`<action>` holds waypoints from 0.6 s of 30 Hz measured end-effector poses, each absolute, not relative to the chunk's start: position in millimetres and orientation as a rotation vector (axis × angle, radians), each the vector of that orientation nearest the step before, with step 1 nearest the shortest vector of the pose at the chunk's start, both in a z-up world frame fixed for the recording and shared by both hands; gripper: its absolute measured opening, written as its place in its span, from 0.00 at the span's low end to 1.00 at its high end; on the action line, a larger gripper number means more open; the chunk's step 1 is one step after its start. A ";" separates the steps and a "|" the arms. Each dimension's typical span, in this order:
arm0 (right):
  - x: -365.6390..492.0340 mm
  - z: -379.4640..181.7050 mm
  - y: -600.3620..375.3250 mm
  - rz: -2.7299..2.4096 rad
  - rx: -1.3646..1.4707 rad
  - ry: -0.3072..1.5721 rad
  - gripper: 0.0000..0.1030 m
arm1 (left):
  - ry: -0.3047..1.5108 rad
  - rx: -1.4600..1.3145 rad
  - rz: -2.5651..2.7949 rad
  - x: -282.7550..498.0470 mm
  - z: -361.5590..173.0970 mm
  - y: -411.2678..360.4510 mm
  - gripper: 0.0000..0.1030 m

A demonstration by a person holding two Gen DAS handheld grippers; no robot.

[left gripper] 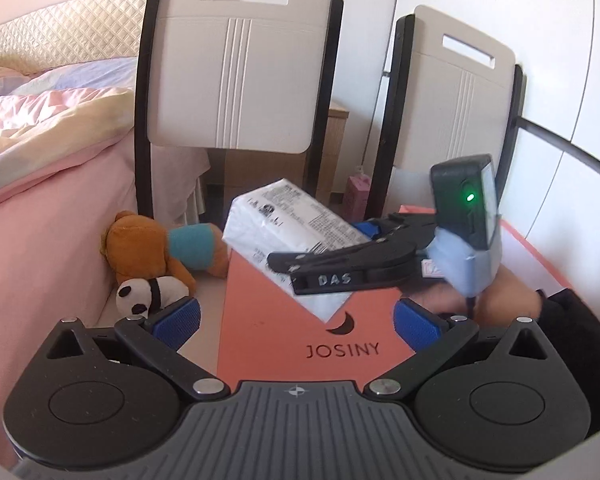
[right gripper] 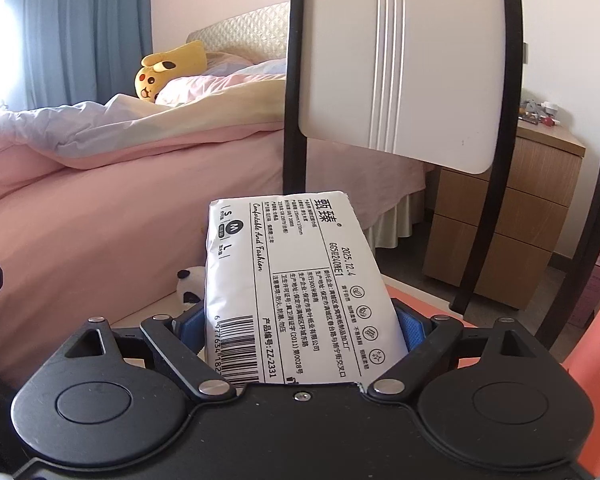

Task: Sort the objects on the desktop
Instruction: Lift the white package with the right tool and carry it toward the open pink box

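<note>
My right gripper is shut on a white tissue pack with black print and a barcode, held tilted in the air; it also shows in the left wrist view, with the right gripper clamped on it above an orange box lid marked JOSINY. My left gripper is open and empty, its blue pads wide apart over the near end of the orange box. A brown teddy bear and a small panda toy lie on the surface to the left of the box.
Two white chair backs with black frames stand just beyond the desk. A pink bed with a yellow plush lies to the left. A wooden drawer unit stands at the back right.
</note>
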State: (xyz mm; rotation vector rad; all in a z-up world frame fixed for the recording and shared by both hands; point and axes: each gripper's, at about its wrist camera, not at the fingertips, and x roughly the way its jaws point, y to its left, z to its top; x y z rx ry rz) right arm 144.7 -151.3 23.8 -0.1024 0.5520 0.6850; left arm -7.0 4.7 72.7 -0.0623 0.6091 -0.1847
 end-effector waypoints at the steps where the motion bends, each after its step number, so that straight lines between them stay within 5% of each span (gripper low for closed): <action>1: 145.8 24.8 -153.6 0.678 -0.094 0.549 0.86 | 0.611 -0.068 -0.194 -7.0 72.3 5.6 1.00; 18: 143.8 47.1 -196.2 0.536 -0.021 0.460 0.86 | 0.567 -0.065 -0.216 -14.9 82.2 8.8 1.00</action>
